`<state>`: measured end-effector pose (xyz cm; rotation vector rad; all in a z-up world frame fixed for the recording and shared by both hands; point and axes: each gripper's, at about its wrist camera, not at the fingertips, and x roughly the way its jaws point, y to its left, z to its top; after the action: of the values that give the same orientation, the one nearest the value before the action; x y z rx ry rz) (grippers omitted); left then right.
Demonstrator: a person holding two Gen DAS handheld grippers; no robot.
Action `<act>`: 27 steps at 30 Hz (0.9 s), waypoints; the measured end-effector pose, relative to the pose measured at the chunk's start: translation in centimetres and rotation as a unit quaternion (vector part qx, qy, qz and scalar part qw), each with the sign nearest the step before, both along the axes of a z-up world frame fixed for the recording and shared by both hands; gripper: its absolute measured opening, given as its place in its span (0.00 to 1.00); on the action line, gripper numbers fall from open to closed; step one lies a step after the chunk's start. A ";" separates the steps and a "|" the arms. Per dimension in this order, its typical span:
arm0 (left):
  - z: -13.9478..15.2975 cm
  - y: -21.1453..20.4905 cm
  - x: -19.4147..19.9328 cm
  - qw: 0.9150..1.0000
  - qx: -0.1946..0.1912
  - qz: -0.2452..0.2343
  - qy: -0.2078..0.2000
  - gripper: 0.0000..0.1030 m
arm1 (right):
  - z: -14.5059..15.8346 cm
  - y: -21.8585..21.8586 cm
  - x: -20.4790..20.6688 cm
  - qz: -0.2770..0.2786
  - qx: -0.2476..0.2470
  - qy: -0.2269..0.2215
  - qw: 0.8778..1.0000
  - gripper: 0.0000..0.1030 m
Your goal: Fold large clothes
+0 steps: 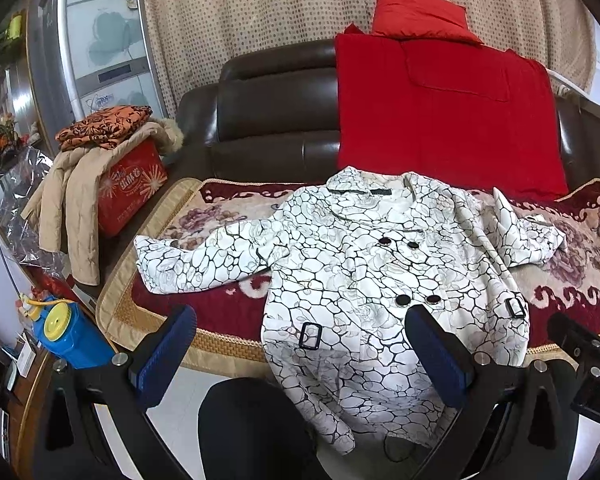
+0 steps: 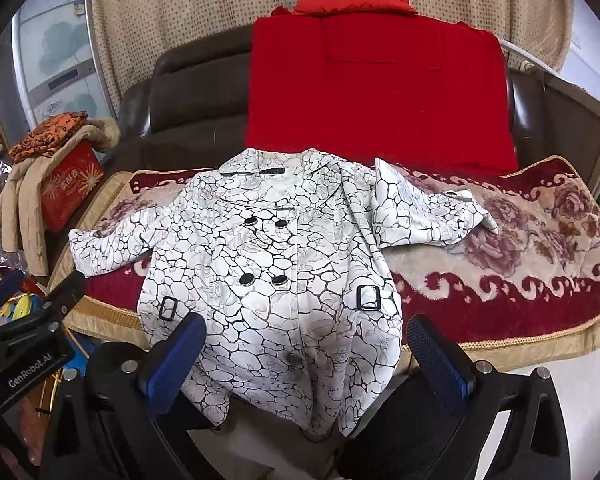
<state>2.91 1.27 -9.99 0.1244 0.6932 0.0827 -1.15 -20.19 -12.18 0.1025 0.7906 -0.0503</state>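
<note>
Coat (image 2: 283, 264) between both wide, empty grippers (blue jug (image 1: 65, 334) clear only left-side).

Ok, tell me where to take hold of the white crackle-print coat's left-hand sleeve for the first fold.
Grip the cuff end of the white crackle-print coat's sleeve with the left gripper, coming from the sofa's front edge. That sleeve lies flat and stretched sideways on the floral red blanket, its free end nearest that gripper's open fingers, so pinching the cuff edge should carry it across the chest.
</note>
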 end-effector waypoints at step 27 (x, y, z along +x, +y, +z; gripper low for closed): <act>-1.7 -0.4 1.2 0.999 -0.002 -0.002 0.033 1.00 | -1.9 0.0 1.4 0.001 0.008 0.028 1.000 0.99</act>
<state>4.13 0.87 -11.67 0.1241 0.7588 0.0741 0.22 -20.15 -14.12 0.1165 0.8474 -0.0446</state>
